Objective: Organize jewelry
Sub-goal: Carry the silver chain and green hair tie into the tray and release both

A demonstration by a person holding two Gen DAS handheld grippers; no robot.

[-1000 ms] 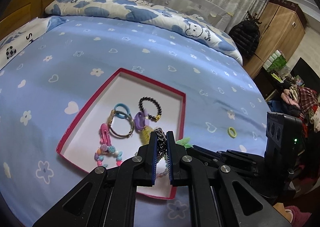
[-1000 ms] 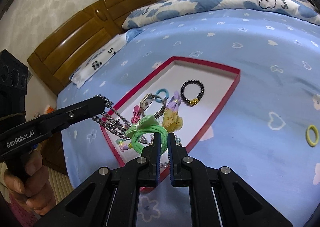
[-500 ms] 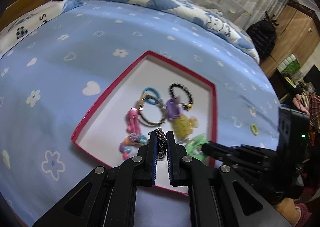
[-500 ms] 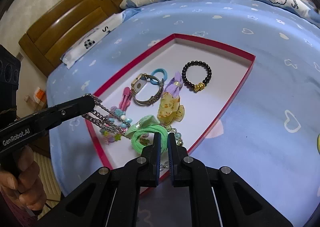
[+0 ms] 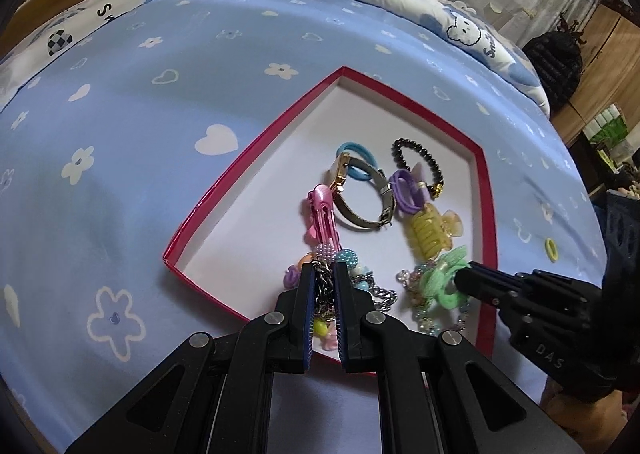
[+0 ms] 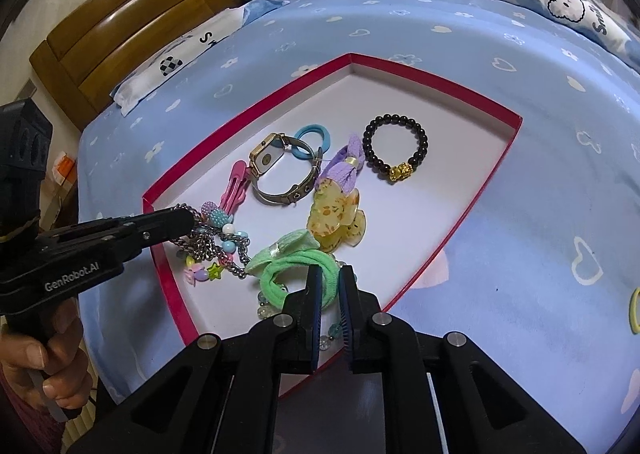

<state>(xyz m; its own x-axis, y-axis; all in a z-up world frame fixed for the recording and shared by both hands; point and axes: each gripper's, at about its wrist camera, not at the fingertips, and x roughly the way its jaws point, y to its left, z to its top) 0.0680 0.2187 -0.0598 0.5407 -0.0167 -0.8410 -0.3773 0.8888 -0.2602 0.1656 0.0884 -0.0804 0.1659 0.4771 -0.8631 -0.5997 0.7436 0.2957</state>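
- The left gripper (image 5: 323, 278) has its jaws pinching a silver chain (image 6: 216, 250) close together, low over the near corner of the red-rimmed box (image 5: 248, 158), likely to lay it down inside instead of dropping it.
- The right gripper (image 6: 331, 286) has just let its jaws part a little; the green hair tie (image 6: 296, 272) sits between them, lying on the box floor, and I cannot tell whether the pads press on it.
- Further in lie a beaded bracelet (image 6: 396, 150), a watch (image 6: 280, 170), a pink clip (image 6: 236, 186) and a yellow claw clip (image 6: 336, 222), kept apart from one another, which suits sorting.
- A yellow band (image 5: 551, 249) lies outside on the blue bedsheet (image 5: 160, 114), well apart.
- The beads under the chain are a tangle; the jaws hide the chain's end.
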